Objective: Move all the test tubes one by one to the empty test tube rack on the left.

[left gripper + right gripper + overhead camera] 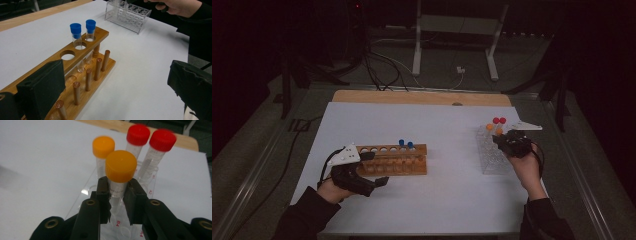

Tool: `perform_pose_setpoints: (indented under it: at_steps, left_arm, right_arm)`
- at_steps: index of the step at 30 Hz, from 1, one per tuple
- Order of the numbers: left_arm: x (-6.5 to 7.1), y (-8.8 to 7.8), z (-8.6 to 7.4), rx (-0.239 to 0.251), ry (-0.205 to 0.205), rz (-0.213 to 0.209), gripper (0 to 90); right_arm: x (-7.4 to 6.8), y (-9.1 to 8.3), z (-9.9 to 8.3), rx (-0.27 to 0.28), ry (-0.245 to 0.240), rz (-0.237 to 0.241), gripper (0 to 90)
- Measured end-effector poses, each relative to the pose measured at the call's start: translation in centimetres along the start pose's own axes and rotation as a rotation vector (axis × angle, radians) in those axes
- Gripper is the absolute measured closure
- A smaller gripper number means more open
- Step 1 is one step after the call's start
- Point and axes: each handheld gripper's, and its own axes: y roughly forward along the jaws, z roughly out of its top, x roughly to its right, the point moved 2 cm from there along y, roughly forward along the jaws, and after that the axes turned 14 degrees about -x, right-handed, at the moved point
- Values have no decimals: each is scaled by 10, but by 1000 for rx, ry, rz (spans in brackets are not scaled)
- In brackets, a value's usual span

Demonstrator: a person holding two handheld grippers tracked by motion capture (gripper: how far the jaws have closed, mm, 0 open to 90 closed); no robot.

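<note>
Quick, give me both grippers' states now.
Left gripper: open, holding nothing, beside the wooden rack.
Right gripper: shut on an orange-capped tube.

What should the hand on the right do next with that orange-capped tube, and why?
Probably lift it straight up. The right gripper is shut on the orange-capped tube just under its cap, while the tube's lower end is in the clear rack. Red-capped tubes stand close behind, so a tilted pull might knock them.
</note>
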Motion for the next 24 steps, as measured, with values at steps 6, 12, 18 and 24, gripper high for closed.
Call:
perform_pose_setpoints:
  at_steps: [6,12,18,24]
  left_arm:
    - [0,0,0,-2,2,0,22]
    - [1,0,1,-3,6,0,22]
    - [3,0,3,-2,9,-6,22]
    - [5,0,6,-1,19,-16,22]
  right_arm:
    - [-1,-15,4,43,5,-13,747]
    - [-5,-35,8,94,-11,-34,747]
    - [-10,-52,9,132,-23,-55,747]
    - [-17,-64,8,150,-36,-39,747]
